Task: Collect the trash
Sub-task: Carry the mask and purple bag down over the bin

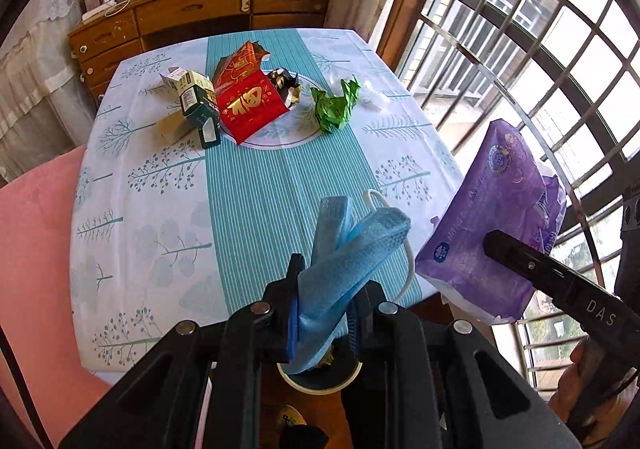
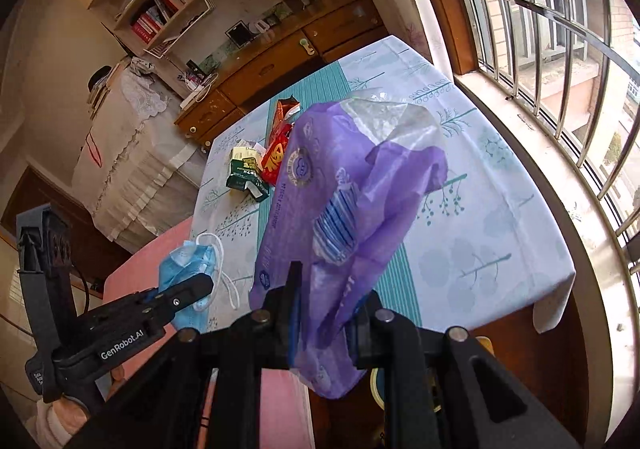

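My left gripper (image 1: 326,305) is shut on a crumpled blue face mask (image 1: 352,249), held above the near table edge; the mask (image 2: 186,261) and that gripper (image 2: 192,291) also show at the lower left of the right wrist view. My right gripper (image 2: 332,301) is shut on an empty purple plastic wrapper (image 2: 340,201), which hangs to the right of the table in the left wrist view as the purple wrapper (image 1: 492,217). On the table lie a red packet (image 1: 250,101), a green box (image 1: 198,101), a crumpled green wrapper (image 1: 334,105) and a dark foil wrapper (image 1: 286,83).
The table wears a white and teal cloth (image 1: 260,189). A round bin rim (image 1: 320,383) shows on the floor below my left gripper. A pink chair (image 1: 36,249) stands at the left, a barred window (image 1: 540,49) at the right, a wooden dresser (image 1: 200,13) behind.
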The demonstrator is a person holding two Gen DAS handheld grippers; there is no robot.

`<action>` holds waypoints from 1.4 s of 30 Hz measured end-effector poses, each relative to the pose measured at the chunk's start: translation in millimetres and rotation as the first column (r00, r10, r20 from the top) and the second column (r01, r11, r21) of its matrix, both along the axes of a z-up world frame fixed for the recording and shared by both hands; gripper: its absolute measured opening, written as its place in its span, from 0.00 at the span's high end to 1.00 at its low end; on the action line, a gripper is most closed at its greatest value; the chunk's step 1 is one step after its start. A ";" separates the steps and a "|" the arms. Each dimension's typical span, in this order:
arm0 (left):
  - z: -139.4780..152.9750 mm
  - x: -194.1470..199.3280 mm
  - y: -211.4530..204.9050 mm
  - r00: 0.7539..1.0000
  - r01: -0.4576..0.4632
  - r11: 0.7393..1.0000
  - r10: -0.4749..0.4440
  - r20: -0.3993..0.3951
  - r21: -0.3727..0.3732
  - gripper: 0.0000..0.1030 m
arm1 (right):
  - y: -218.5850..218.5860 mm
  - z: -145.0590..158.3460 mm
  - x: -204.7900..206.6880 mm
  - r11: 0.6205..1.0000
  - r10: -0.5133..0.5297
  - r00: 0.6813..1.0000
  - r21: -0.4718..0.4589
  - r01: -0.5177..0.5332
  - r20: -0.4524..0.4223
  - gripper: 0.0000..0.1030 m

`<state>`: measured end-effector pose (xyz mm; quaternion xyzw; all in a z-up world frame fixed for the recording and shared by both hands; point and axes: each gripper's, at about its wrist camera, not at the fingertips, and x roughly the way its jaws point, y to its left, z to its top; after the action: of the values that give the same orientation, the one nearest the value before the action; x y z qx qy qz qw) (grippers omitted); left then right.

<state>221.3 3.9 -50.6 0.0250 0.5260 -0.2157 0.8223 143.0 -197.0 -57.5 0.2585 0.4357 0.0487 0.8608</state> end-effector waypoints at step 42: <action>-456.7 -126.9 -27.2 0.895 -0.019 0.979 0.107 -0.434 0.202 0.83 | 36.0 -457.0 -74.5 0.967 0.196 0.801 -0.024 -0.253 -0.566 0.81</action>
<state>94.4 -23.3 -507.3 0.0375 0.7180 -0.1371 0.6814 68.6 -161.0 -514.5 0.1655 0.6977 0.0511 0.6952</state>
